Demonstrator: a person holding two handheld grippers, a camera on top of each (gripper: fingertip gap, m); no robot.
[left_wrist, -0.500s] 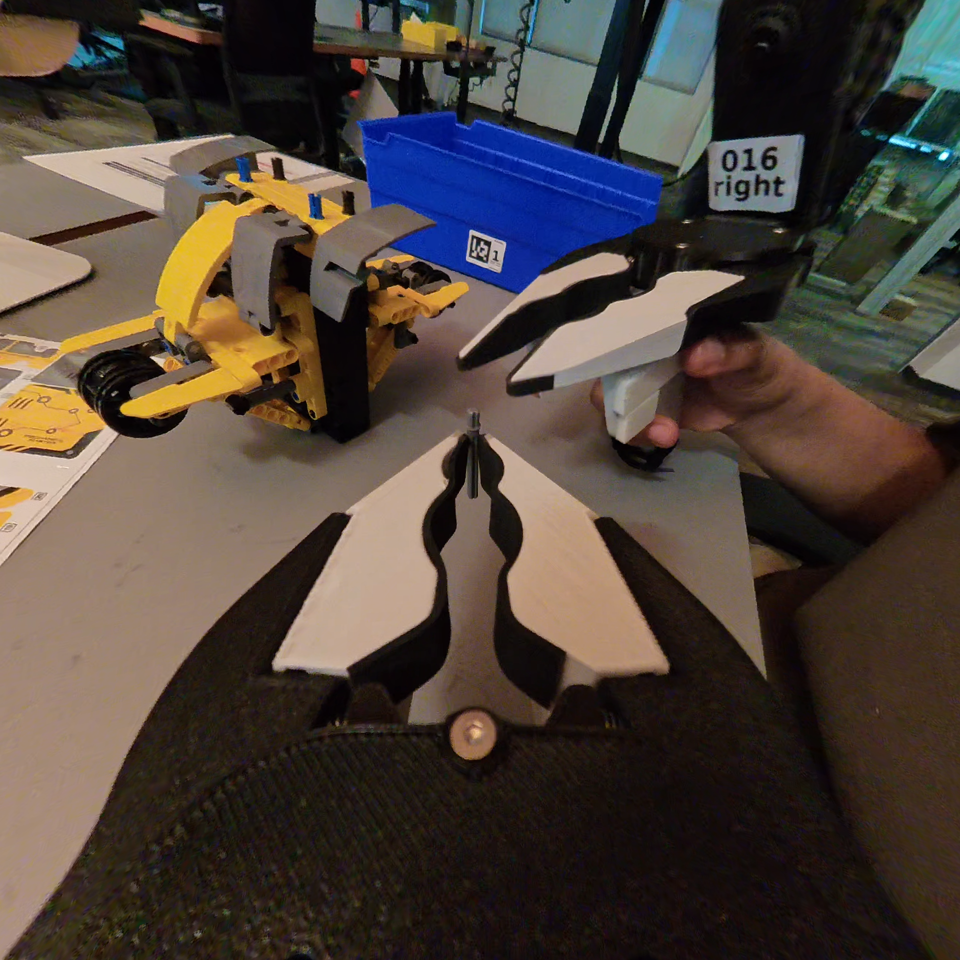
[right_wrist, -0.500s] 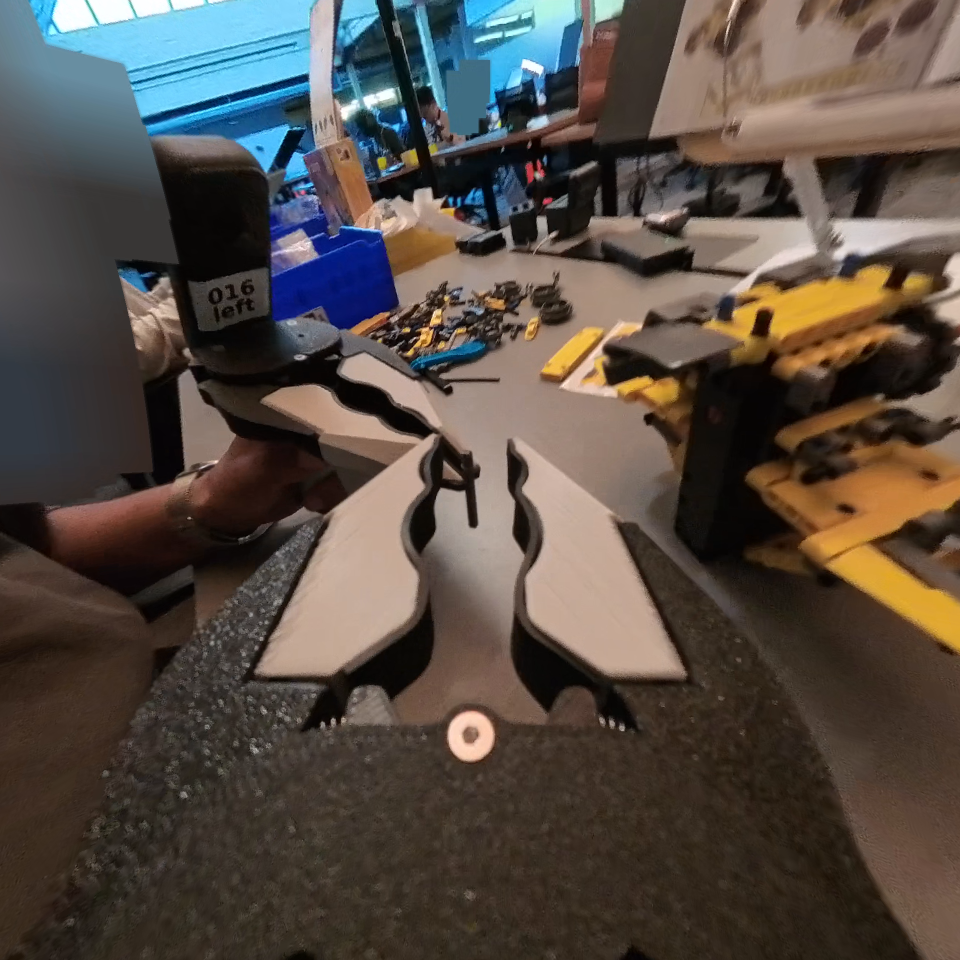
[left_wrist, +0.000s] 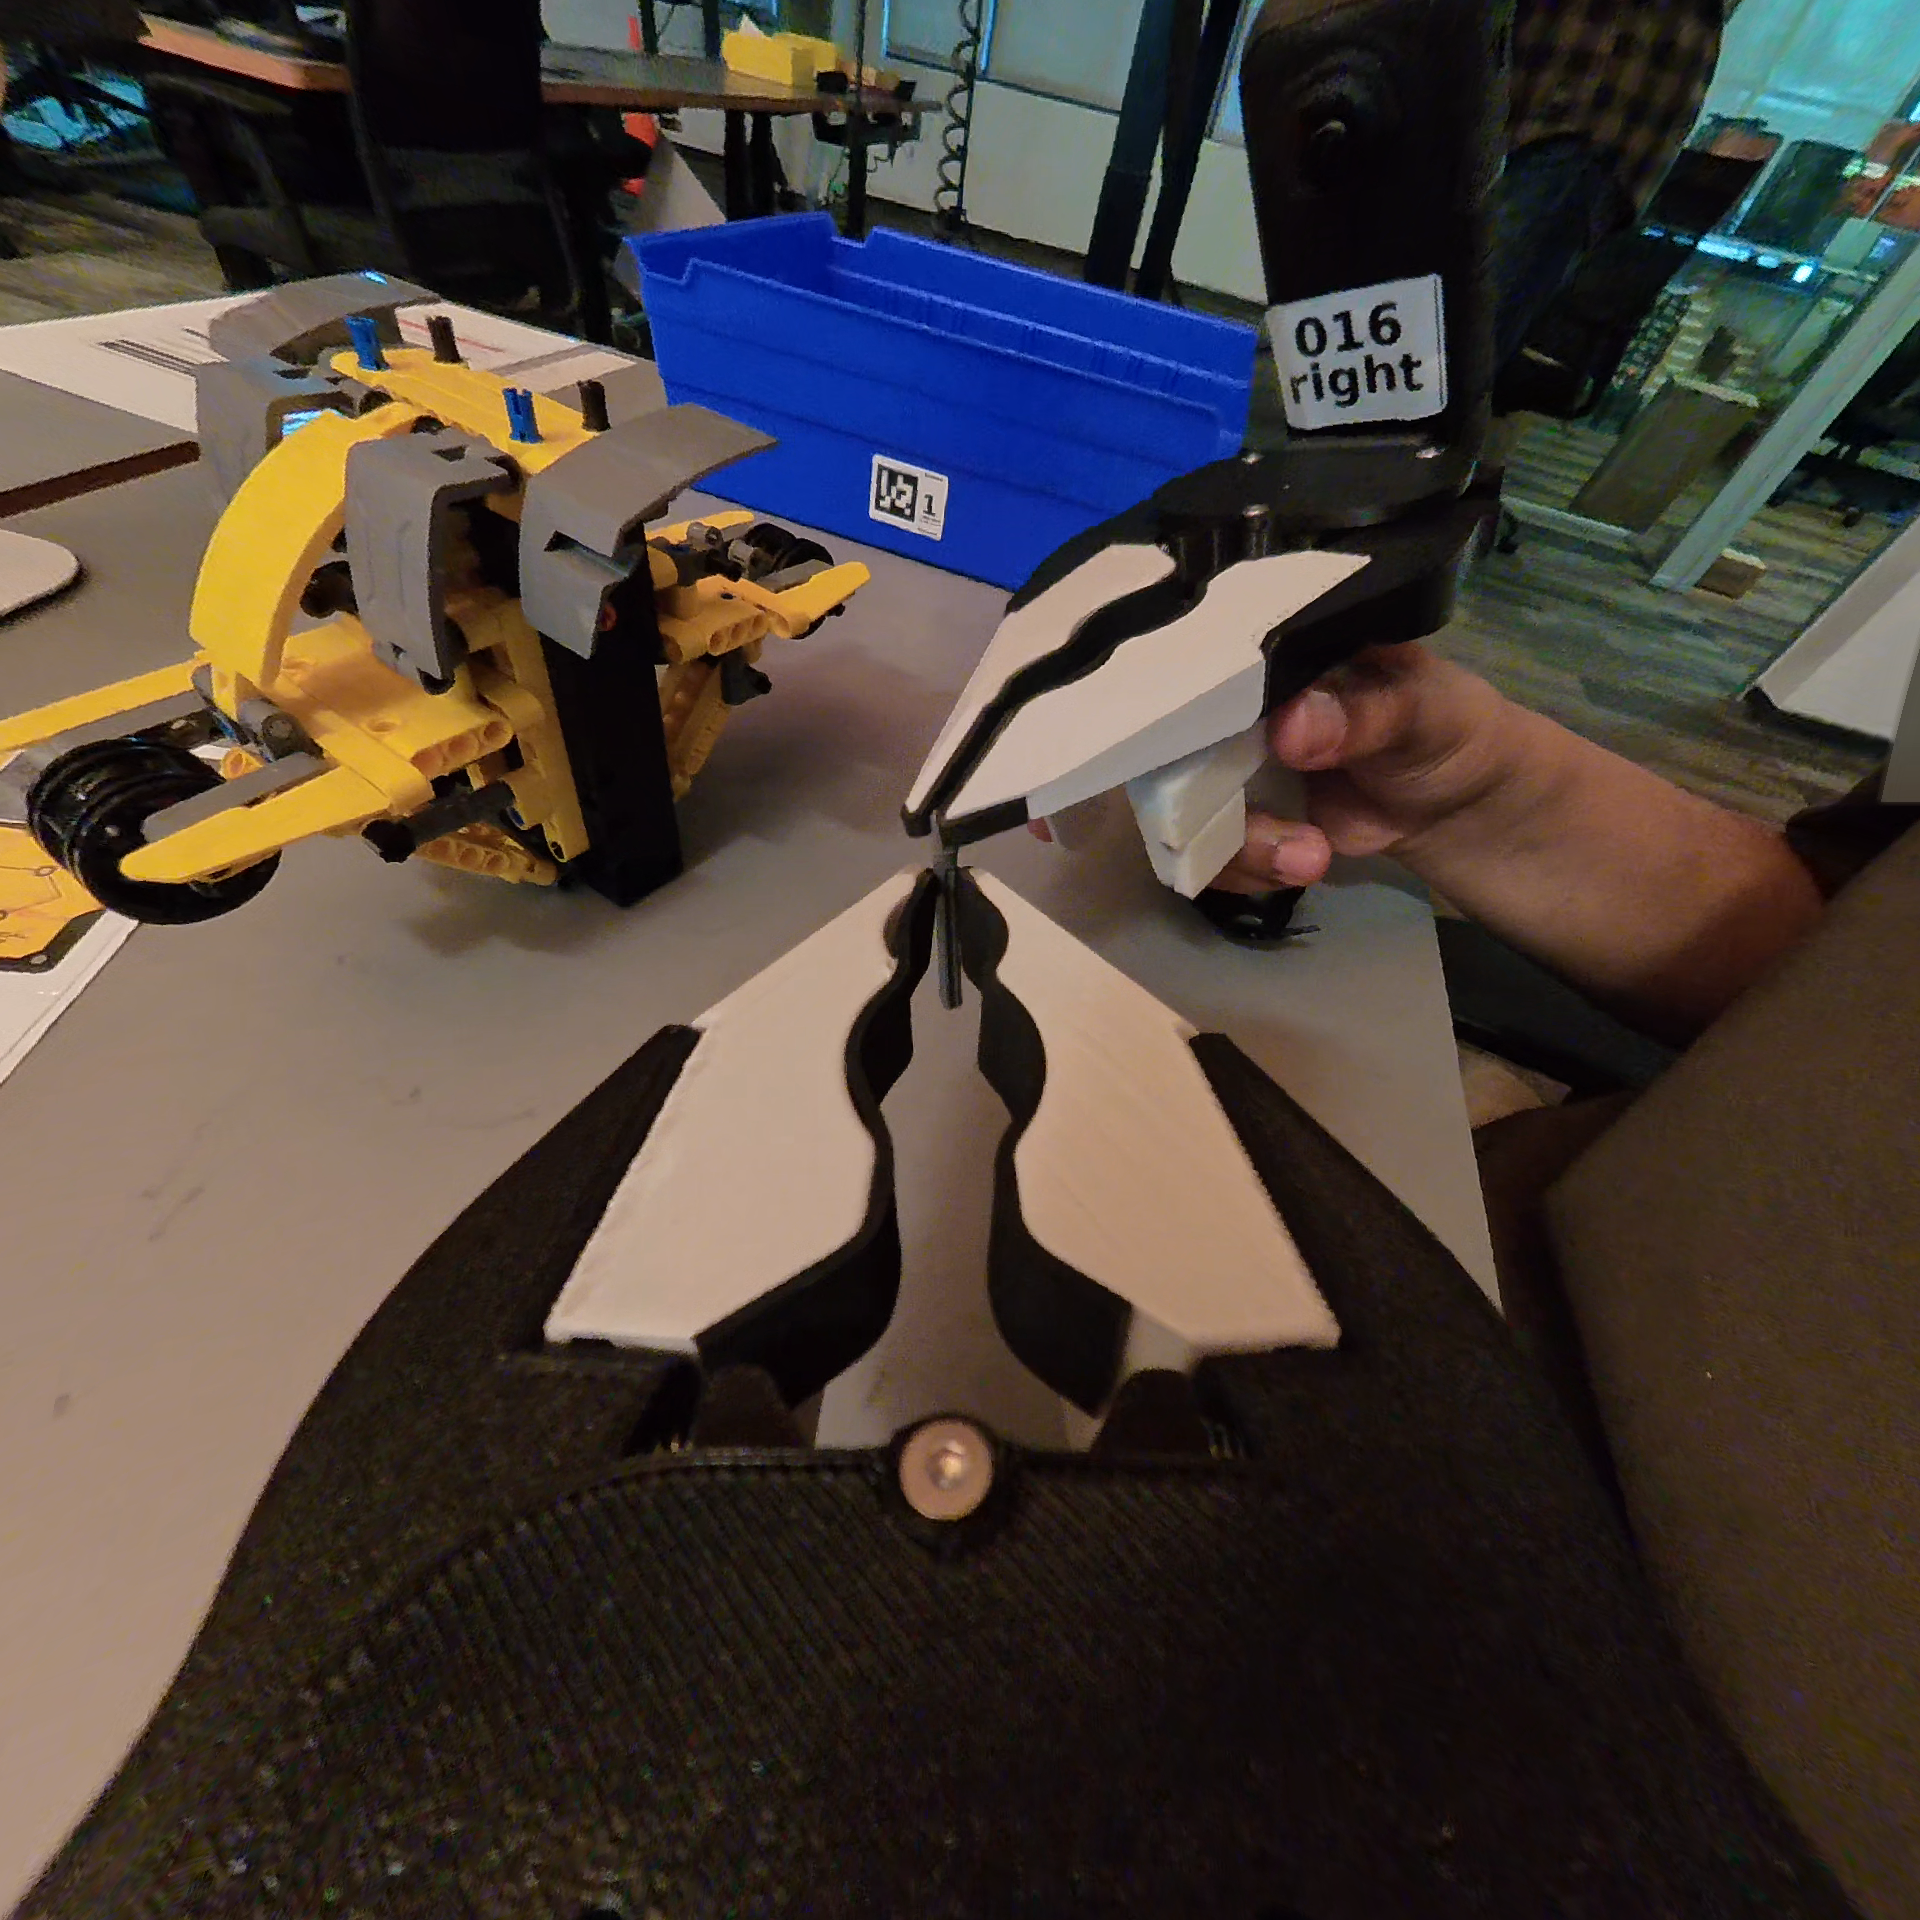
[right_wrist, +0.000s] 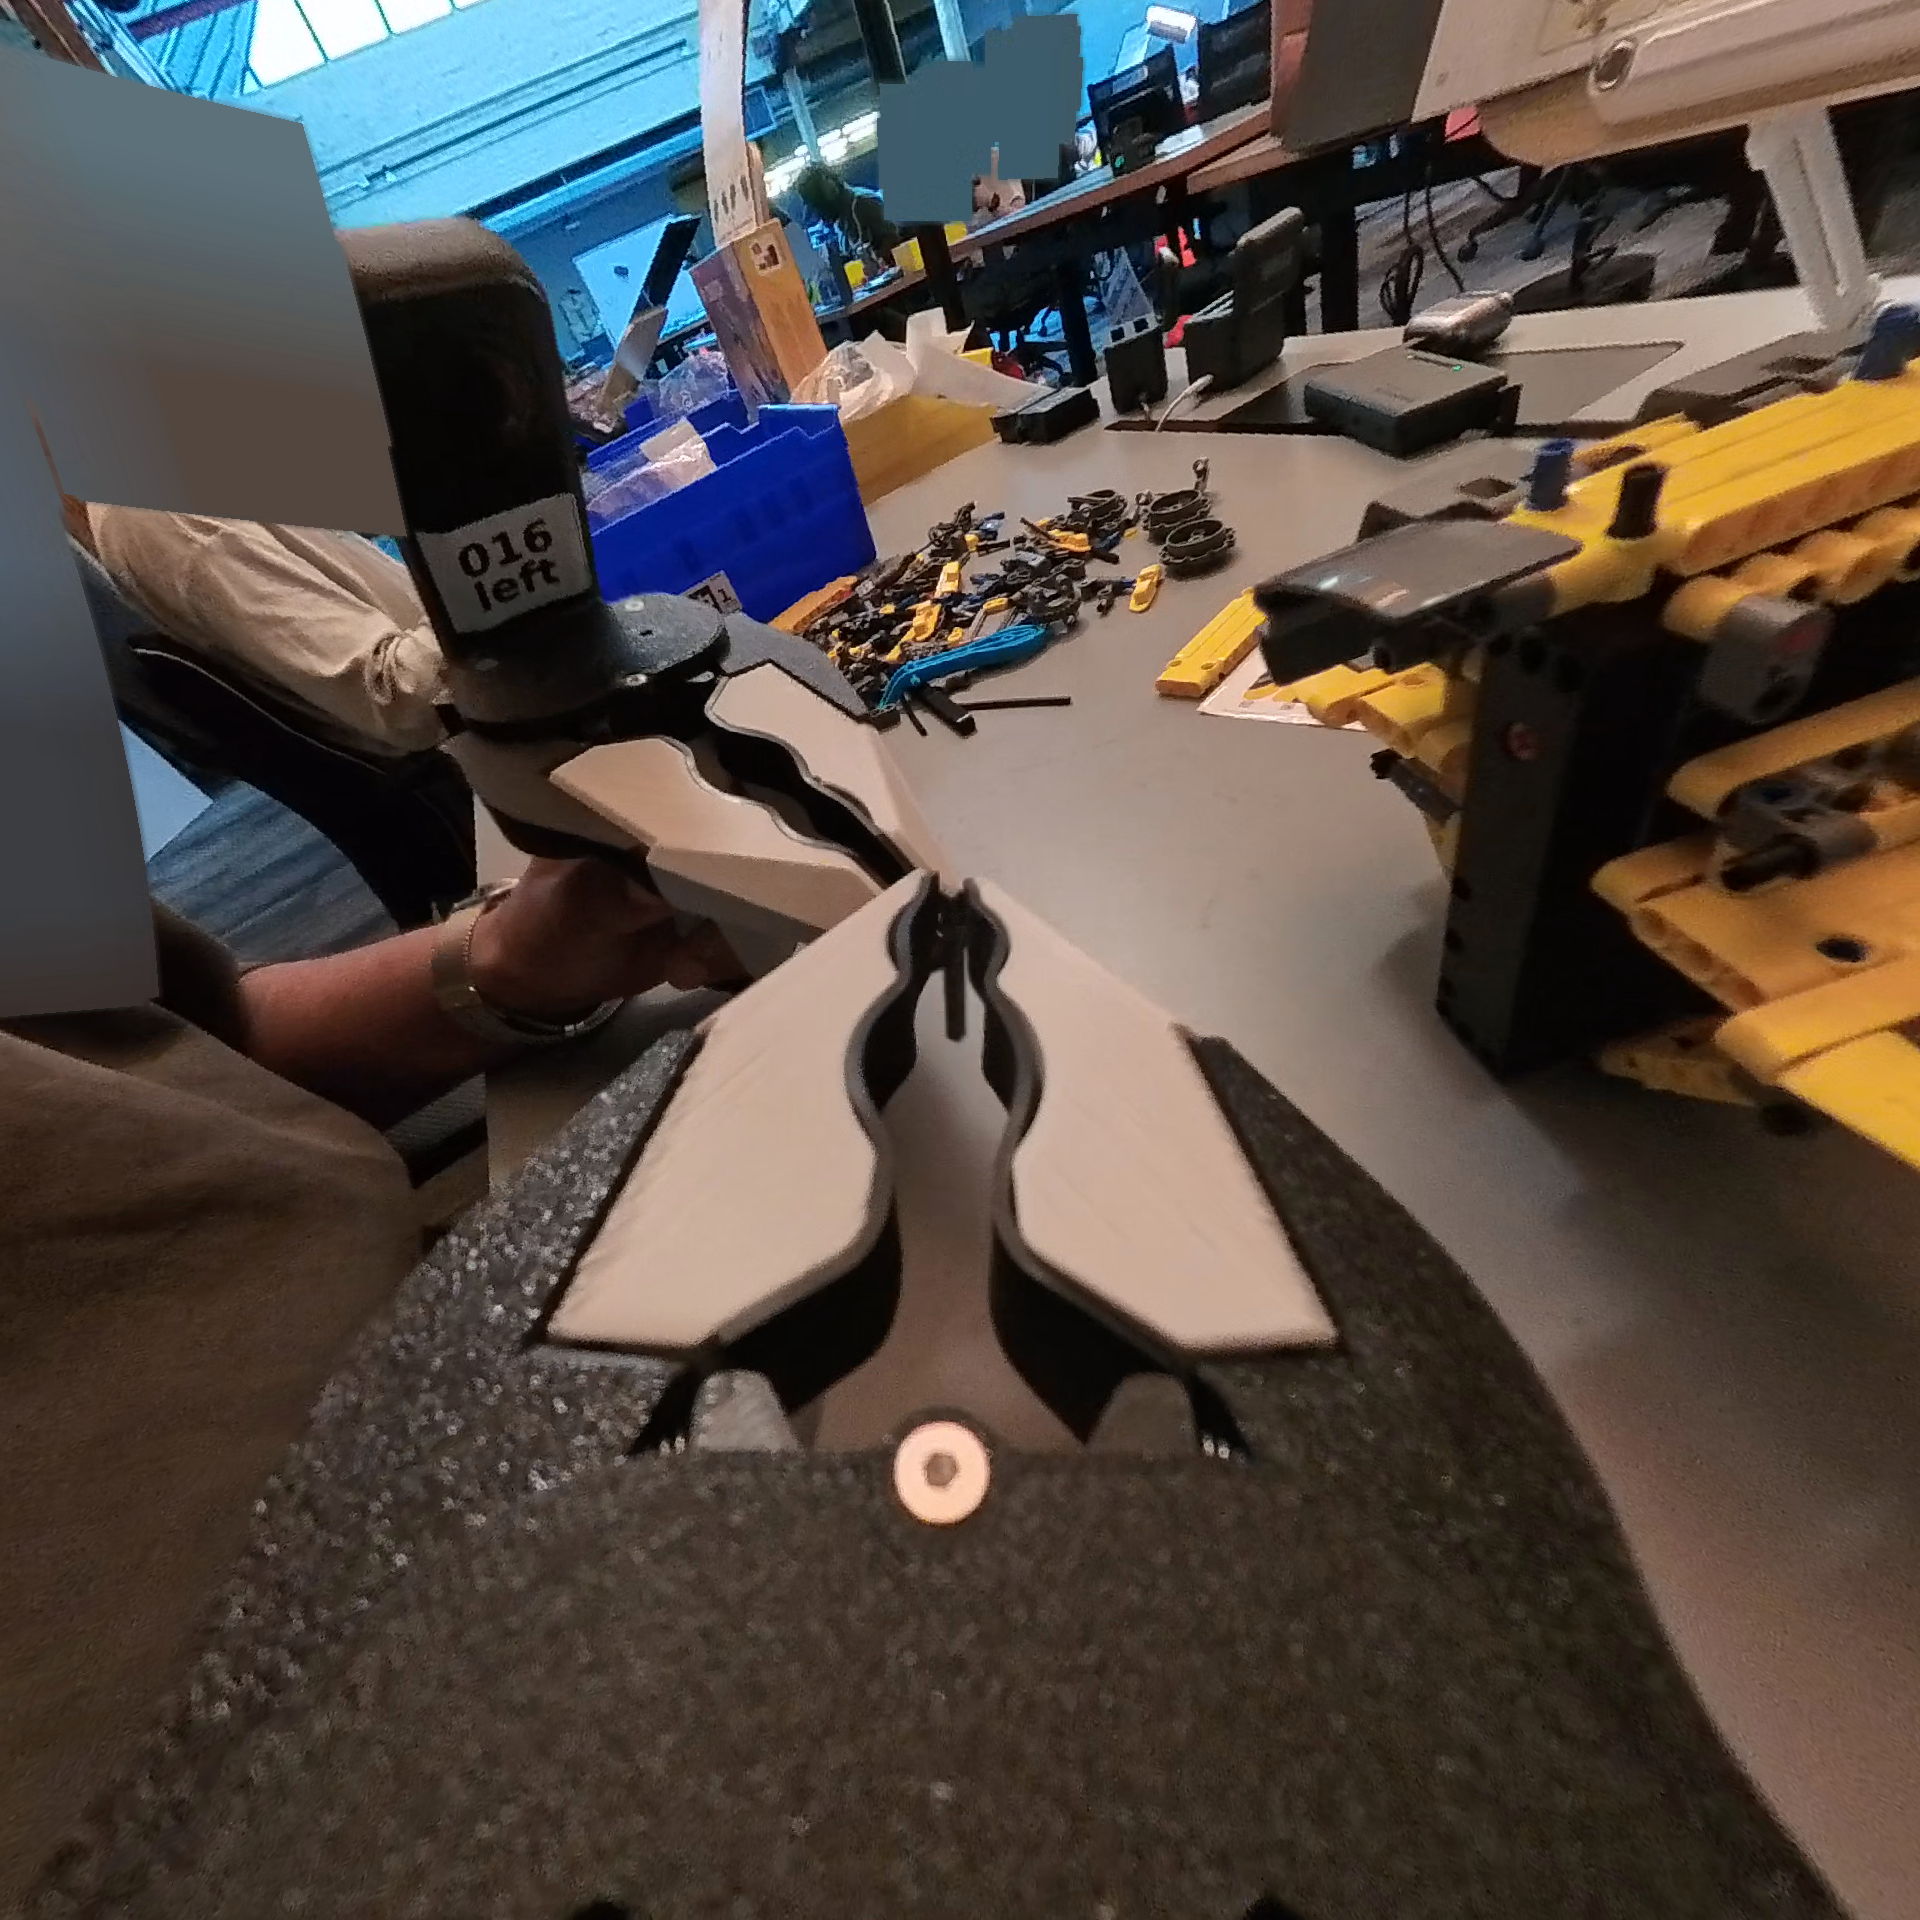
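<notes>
A thin dark axle (left_wrist: 948, 956) stands upright between the shut fingertips of my left gripper (left_wrist: 948, 883), held above the grey table (left_wrist: 312, 1143). My right gripper (left_wrist: 930, 821) comes in from the upper right, and its shut tips meet the axle's top end. In the right wrist view my right gripper (right_wrist: 948, 888) is shut on the same axle (right_wrist: 952, 987), with my left gripper (right_wrist: 904, 862) tip to tip against it from the left. A yellow, grey and black brick-built vehicle (left_wrist: 416, 665) stands on the table to the left, apart from both grippers.
A blue bin (left_wrist: 935, 395) stands behind the vehicle. A pile of small loose parts (right_wrist: 1018, 592) lies farther back on the table, with another blue bin (right_wrist: 748, 509) beside it. A printed instruction sheet (left_wrist: 42, 894) lies at the left edge. A hand holds each gripper's handle. Less than 4 cm separates the two grippers' tips.
My right gripper was open and apart from the axle. It has moved in and shut on the axle that my left gripper holds.
</notes>
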